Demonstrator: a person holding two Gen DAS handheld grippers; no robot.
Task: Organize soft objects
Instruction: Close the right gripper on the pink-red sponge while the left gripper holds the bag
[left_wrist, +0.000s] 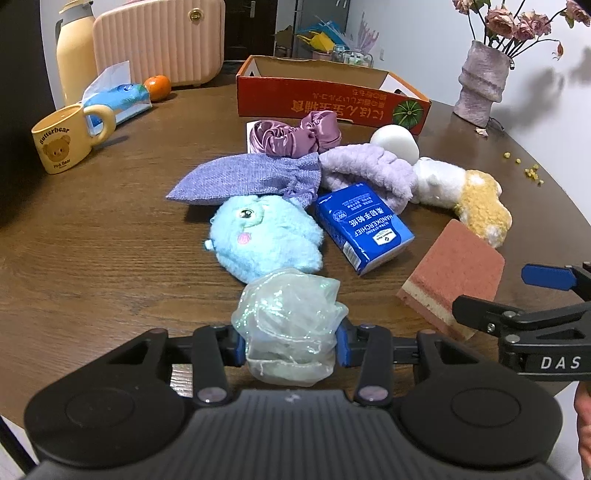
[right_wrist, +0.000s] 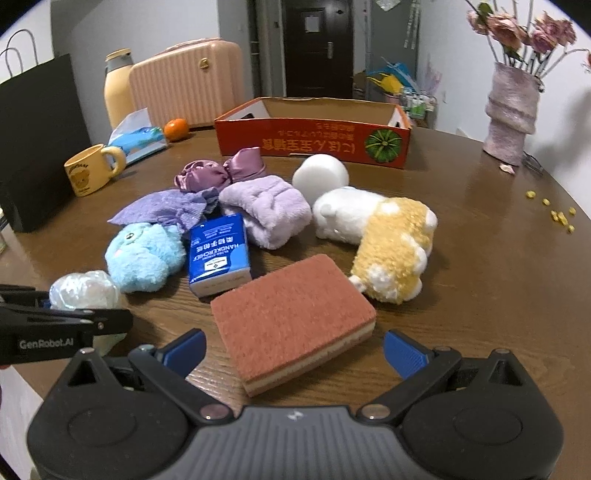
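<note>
the left gripper (left_wrist: 291, 345) has its blue pads pinching a crinkly translucent mesh ball (left_wrist: 290, 317) at the near edge of the round wooden table (left_wrist: 92, 236), while the right gripper (right_wrist: 293, 350) sits with jaws spread wide on either side of the reddish sponge (right_wrist: 291, 317), pads not touching it. just beyond lie the blue plush (left_wrist: 264, 238), the blue handkerchief pack (left_wrist: 364, 229), a lilac pouch (left_wrist: 247, 177), a purple fleece (right_wrist: 264, 208), the white-and-yellow plush (right_wrist: 384, 236) and, farther back, the open orange box (right_wrist: 314, 129).
</note>
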